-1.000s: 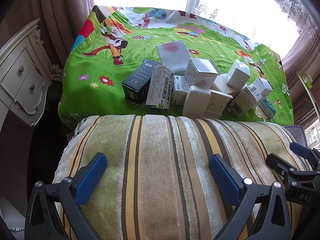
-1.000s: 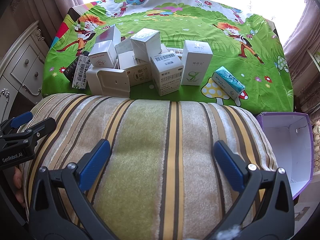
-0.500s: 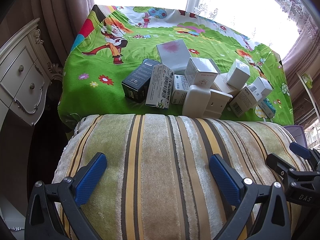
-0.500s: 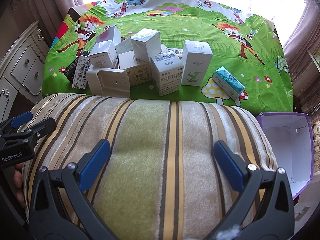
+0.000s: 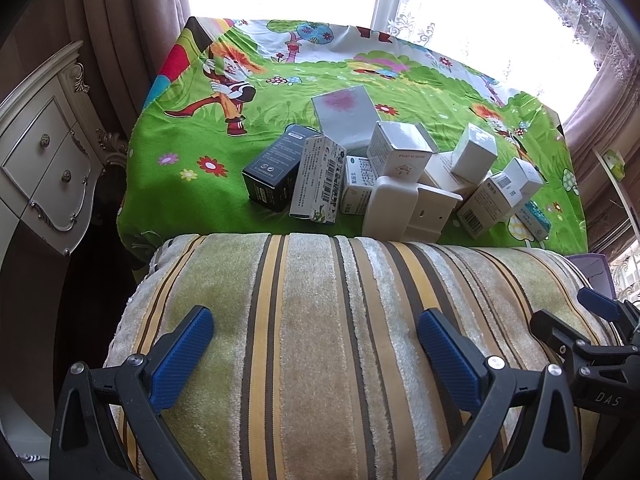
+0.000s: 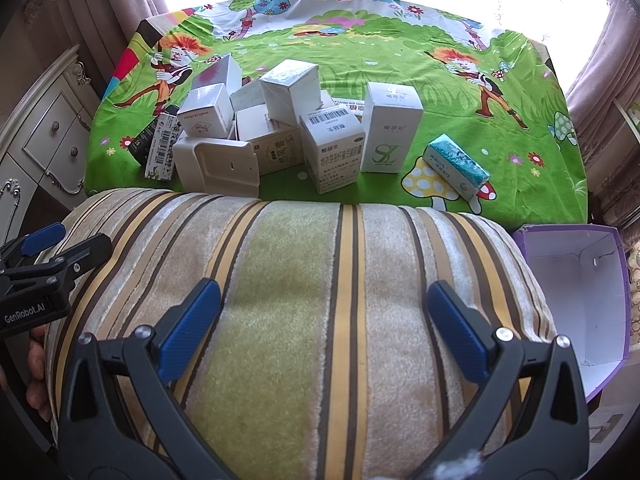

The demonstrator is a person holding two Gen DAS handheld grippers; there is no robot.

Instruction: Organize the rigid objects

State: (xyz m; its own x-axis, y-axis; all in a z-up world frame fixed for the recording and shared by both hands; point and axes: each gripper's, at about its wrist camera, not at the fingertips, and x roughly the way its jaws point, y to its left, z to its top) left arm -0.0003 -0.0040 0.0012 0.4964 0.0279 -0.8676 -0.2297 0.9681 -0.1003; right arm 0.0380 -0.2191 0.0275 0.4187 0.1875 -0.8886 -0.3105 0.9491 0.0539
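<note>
Hovering over a striped cushion [image 6: 320, 300] at lower frame, left gripper [image 5: 316, 356] and right gripper [image 6: 324, 328], both with fingers spread wide and empty. Cluster of boxes [image 6: 280, 128] on the green cartoon cloth [image 6: 440, 92] at upper centre; purple bin [image 6: 576, 292] at right edge.

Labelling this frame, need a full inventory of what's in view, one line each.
Boxes: about a dozen, mostly white, heaped at the cloth's near left.
Dark box: 1, navy, left end of the heap.
SL box: 1, white with green logo, upright, right of the heap.
Teal box: 1, teal and white, lying apart at the right.
Cloth: 1, green cartoon print, covers the table.
Cushion: 1, striped beige and yellow, nearest the cameras.
Bin: 1, purple, white inside, open, right of the cushion.
Cabinet: 1, cream, far left.
Left tool: blue pads, open.
Right tool: blue pads, open.
</note>
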